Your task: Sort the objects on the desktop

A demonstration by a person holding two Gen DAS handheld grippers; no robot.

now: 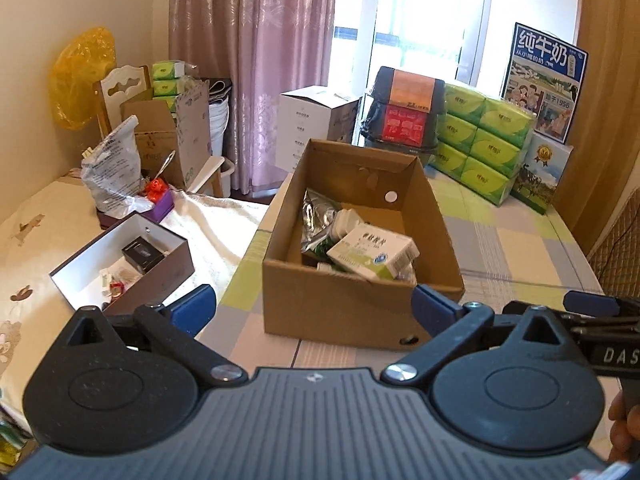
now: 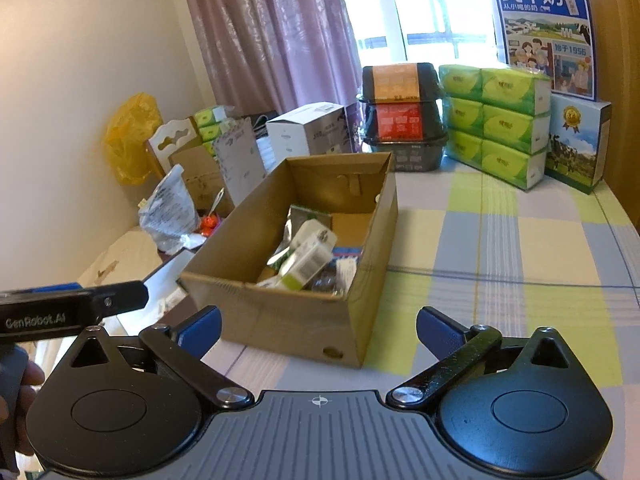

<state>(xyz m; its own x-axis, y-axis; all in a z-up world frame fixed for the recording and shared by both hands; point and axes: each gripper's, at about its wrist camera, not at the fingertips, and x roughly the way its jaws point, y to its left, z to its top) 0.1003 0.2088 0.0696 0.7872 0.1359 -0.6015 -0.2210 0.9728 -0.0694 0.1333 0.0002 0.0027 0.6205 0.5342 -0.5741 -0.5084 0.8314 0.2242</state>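
A: While both tools hang back from the load, log the holdings: left gripper (image 1: 314, 312), fingers spread wide, nothing between them; right gripper (image 2: 318, 330), fingers likewise wide, nothing held

B: Item one, cardboard box (image 1: 340, 308), open-topped, on the checked tablecloth (image 2: 500, 240), left part of the table. Contents: white-and-green carton (image 1: 372, 254) lying tilted on top, white bottle (image 1: 346, 220) beside it, silver foil pouch (image 1: 316, 216) behind. Smaller pieces underneath, too blurred to name

A: Hazard, in my judgement: the carton rests on the heap, not on the box floor. A pinch at one corner may tip it and drag the bottle along

B: Second hazard: the box stands close to the table's left edge. A push on its near wall from the left fingers (image 1: 192, 308) could slide it toward the cloth-covered surface alongside, where the white tray (image 1: 80, 268) of small items sits

A: Third: the two tools are nearly side by side; the other gripper shows in each wrist view. Reaching in together risks a knock

B: Recommended: one tool at a time, grip across the carton's narrow sides
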